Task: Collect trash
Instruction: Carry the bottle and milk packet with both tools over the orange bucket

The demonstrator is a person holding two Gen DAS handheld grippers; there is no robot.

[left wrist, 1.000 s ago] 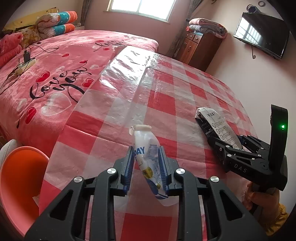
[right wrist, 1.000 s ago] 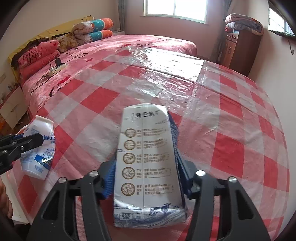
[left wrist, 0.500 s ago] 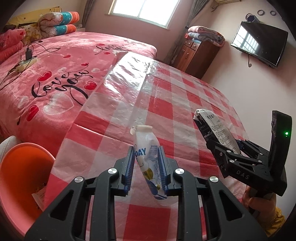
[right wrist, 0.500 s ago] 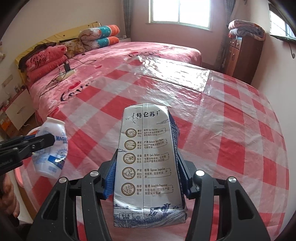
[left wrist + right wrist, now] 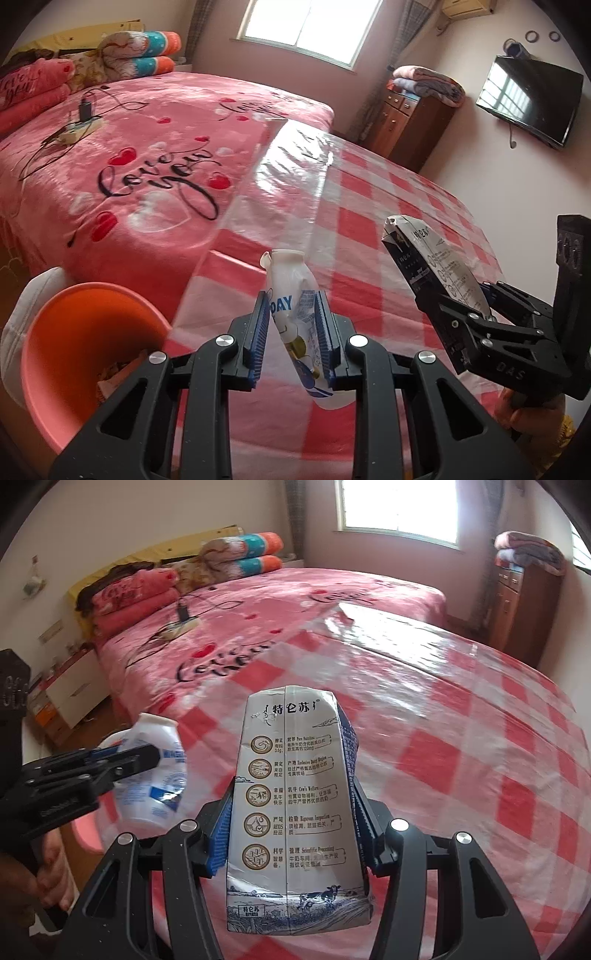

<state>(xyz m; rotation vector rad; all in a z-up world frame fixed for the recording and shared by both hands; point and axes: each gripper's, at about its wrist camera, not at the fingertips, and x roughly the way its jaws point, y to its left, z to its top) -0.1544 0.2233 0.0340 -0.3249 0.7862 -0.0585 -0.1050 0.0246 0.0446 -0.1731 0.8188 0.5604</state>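
Note:
My left gripper (image 5: 292,334) is shut on a crushed white yogurt bottle (image 5: 291,291) with blue print, held above the red-checked tablecloth (image 5: 373,206). In the right wrist view the same bottle (image 5: 159,775) shows at the left, pinched by the left gripper (image 5: 140,757). My right gripper (image 5: 291,823) is shut on a flattened white milk carton (image 5: 291,805) with printed text, its top pointing away. That carton (image 5: 436,266) and the right gripper (image 5: 458,295) appear at the right of the left wrist view. An orange bin (image 5: 85,339) with some trash inside stands at the lower left, beside the table edge.
A bed with a pink blanket (image 5: 147,155) lies beyond the table; a charger and power strip (image 5: 83,122) rest on it. A wooden cabinet (image 5: 410,122) stands by the far wall, a TV (image 5: 532,99) hangs at the right. A person's hand (image 5: 51,867) grips the left handle.
Both grippers have risen and drifted toward the table's left edge with their loads. The orange bin has come further into the left wrist view. Neither grip has altered.

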